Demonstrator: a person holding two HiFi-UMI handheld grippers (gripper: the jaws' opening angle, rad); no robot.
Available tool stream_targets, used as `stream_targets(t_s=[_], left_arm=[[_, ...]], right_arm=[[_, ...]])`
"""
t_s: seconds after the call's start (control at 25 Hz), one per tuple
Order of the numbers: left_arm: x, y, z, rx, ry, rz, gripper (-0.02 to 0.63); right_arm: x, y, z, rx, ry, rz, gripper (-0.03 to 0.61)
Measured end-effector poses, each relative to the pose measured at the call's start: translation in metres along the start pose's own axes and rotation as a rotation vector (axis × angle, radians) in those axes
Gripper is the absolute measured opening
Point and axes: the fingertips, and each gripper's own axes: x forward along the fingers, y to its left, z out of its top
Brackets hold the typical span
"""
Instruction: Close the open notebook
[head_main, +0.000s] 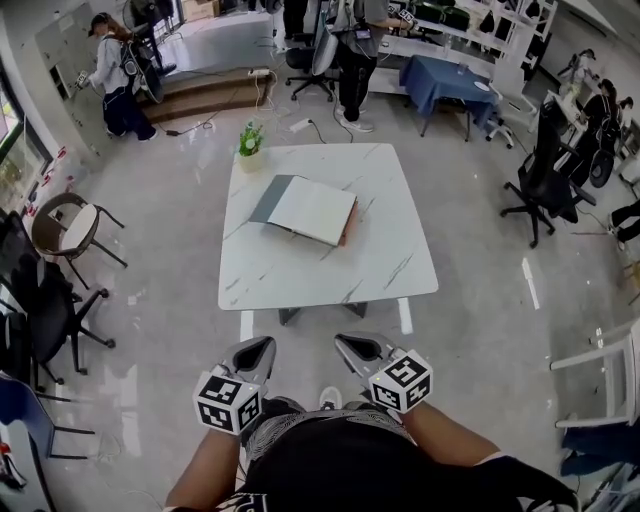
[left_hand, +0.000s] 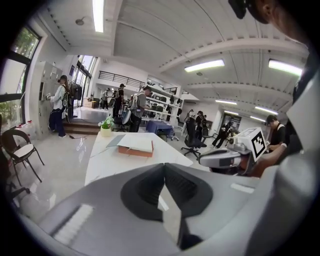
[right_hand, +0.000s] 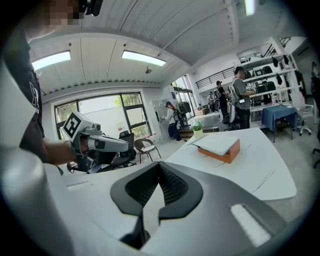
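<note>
The open notebook (head_main: 312, 210) lies in the middle of the white marble table (head_main: 400, 270), its grey cover (head_main: 268, 198) folded out to the left and an orange-brown edge on the right. It also shows as a thick book in the left gripper view (left_hand: 136, 145) and the right gripper view (right_hand: 221, 145). My left gripper (head_main: 262, 348) and right gripper (head_main: 345, 345) hang side by side in front of the table's near edge, well short of the notebook. Each has its jaws shut, tips touching, with nothing held (left_hand: 163, 165) (right_hand: 159, 165).
A small potted plant (head_main: 250, 143) stands at the table's far left corner. A round-seat chair (head_main: 68, 226) and dark chairs are at the left, black office chairs (head_main: 545, 180) at the right. People stand at the back near a blue-covered table (head_main: 440, 80).
</note>
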Motion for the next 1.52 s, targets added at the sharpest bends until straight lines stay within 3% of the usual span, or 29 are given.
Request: stream_targets(t_s=[0.68, 1.2, 1.52], left_arm=[[0.024, 0.001, -0.013, -0.04, 0.059, 0.013, 0.058], [0.072, 0.036, 0.013, -0.043, 0.068, -0.031, 0.058], [0.107, 0.078, 0.052, -0.033, 0.059, -0.067, 0.058]], right_arm=[[0.018, -0.021, -0.004, 0.022, 0.04, 0.048, 0.0], [0.053, -0.059, 0.011, 0.04, 0.068, 0.004, 0.0], [0.099, -0.089, 0.047, 0.032, 0.072, -0.023, 0.0]])
